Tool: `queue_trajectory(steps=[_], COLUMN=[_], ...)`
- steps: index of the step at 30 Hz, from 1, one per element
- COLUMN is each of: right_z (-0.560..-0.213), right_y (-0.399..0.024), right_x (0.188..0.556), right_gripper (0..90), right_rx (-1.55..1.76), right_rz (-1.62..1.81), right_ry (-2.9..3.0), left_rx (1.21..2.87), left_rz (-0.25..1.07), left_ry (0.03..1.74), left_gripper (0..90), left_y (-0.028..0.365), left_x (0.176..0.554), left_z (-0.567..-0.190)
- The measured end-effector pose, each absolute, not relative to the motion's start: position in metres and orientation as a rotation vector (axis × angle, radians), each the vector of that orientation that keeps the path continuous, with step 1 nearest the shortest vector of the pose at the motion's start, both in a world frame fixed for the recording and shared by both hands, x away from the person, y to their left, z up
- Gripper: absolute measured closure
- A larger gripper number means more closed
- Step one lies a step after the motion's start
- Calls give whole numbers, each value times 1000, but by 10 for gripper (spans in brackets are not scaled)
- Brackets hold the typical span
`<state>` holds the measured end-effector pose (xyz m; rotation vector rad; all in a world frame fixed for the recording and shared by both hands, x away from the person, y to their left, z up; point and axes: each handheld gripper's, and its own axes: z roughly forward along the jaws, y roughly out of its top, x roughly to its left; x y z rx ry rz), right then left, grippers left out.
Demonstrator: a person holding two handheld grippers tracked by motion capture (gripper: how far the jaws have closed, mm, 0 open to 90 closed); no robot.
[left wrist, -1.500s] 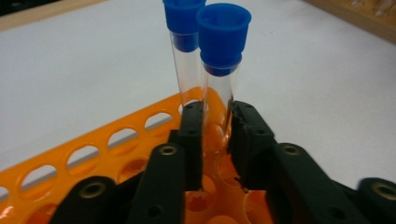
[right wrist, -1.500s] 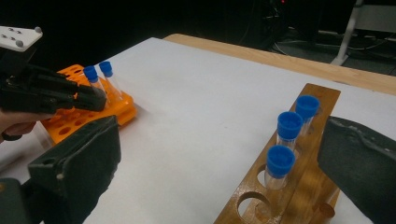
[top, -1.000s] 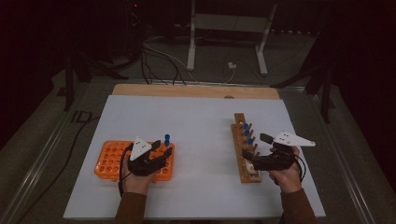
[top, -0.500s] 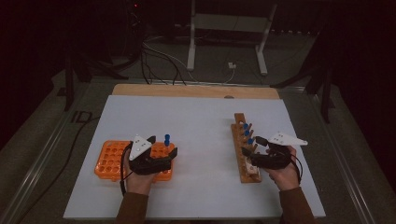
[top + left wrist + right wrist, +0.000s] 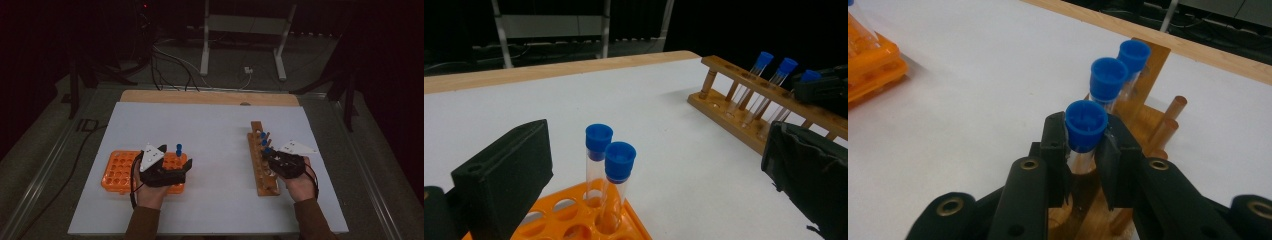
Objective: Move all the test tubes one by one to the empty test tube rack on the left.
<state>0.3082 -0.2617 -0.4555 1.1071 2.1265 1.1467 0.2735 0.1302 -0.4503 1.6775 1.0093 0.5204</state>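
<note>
Pinching blue-capped tube (image 5: 1086, 131) in wooden rack (image 5: 260, 165): right gripper (image 5: 1083, 155) | left gripper (image 5: 649, 165) jaws spread over orange rack (image 5: 589, 222)

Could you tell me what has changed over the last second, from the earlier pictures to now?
The right gripper has moved in toward the wooden rack from its right side, and its jaws now close on the nearest blue-capped tube, just under the cap. The left gripper has stayed open over the orange rack, and the two tubes standing there are unmoved.
</note>
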Motion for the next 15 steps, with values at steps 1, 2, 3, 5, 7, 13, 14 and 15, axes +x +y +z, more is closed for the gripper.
queue_trajectory(steps=[1,2,3,5,7,13,14,15], right_z=[-456,-456,-456,-457,-457,-459,-459,-459], right_y=[-261,-260,-260,-260,-260,-258,-258,-258], right_x=[309,310,310,312,312,312,312,312], right_gripper=[756,756,756,756,754,755,760,764], right_rx=[1105,1107,1113,1123,1129,1136,1136,1138], right_rz=[1148,1147,1146,1151,1148,1138,1137,1138], right_ry=[2123,2120,2113,2108,2106,2105,2106,2105], left_rx=[1677,1676,1675,1674,1670,1664,1663,1662], left_rz=[518,515,515,514,513,509,507,507], left_ry=[1009,1009,1008,1007,1006,1004,1005,1004], left_gripper=[7,7,7,7,6,7,6,6], left_y=[130,130,130,130,130,130,130,130], left_x=[274,273,273,273,273,272,272,272], left_z=[-450,-450,-450,-450,-449,-449,-449,-449])
